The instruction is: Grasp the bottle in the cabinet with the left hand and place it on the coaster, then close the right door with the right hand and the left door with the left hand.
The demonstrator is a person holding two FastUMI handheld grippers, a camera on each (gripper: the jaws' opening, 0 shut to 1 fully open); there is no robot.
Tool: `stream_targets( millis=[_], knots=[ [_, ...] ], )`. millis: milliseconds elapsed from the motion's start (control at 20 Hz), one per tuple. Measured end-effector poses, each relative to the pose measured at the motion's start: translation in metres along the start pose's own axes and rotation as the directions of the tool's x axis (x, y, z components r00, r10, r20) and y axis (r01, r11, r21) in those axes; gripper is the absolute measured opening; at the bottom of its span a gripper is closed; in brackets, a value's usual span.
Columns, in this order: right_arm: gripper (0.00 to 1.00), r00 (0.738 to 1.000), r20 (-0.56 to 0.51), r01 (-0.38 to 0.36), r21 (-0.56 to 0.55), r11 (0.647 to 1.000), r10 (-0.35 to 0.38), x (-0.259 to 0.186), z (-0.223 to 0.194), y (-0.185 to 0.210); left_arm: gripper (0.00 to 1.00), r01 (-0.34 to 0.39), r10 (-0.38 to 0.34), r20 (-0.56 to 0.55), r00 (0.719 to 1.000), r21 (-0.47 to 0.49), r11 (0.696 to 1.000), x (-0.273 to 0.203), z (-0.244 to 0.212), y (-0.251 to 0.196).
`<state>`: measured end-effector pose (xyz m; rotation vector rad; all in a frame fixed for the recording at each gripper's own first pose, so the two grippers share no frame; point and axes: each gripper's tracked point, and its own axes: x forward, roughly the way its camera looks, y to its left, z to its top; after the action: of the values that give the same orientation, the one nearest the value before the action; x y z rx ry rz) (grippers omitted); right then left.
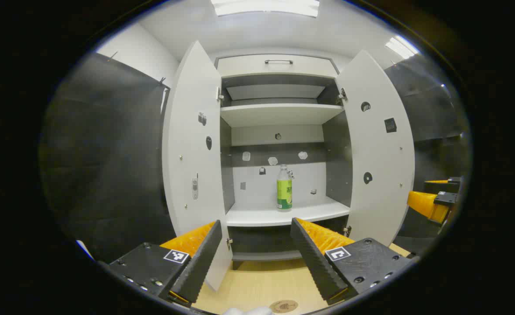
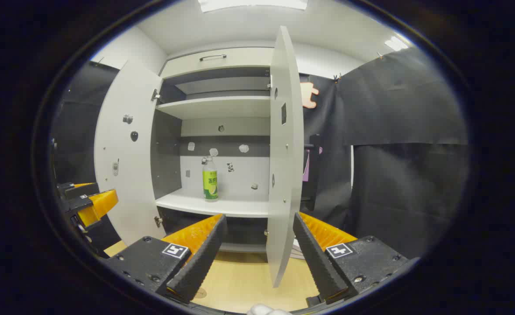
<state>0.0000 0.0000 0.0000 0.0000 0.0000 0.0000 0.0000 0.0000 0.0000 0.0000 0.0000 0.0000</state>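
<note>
The bottle [image 1: 284,188] stands on the cabinet shelf [image 1: 283,215], straight ahead of the left hand-held gripper [image 1: 254,258], which is wide open and empty. First step: it must reach forward and grab the bottle. The right hand-held gripper [image 2: 257,258] is open too.

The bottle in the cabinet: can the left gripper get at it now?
Probably yes. Both doors stand open, the bottle stands alone on its shelf, and the left gripper faces it with fingers apart.
</note>
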Motion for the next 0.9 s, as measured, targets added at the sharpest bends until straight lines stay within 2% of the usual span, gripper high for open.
stream_targets(
  millis=[700, 900],
  knots=[
    [1.00, 1.000, -0.015, 0.002, 0.005, 1.000, -0.002, 0.012, -0.004, 0.001, 0.97, 0.000, 0.000, -0.022, 1.000, 0.017, 1.000, 0.017, -0.006, -0.003],
    [1.00, 1.000, -0.021, 0.003, -0.003, 1.000, -0.003, 0.020, -0.004, 0.001, 0.97, -0.021, 0.021, -0.037, 0.999, 0.024, 0.999, 0.030, -0.010, 0.003]
  ],
)
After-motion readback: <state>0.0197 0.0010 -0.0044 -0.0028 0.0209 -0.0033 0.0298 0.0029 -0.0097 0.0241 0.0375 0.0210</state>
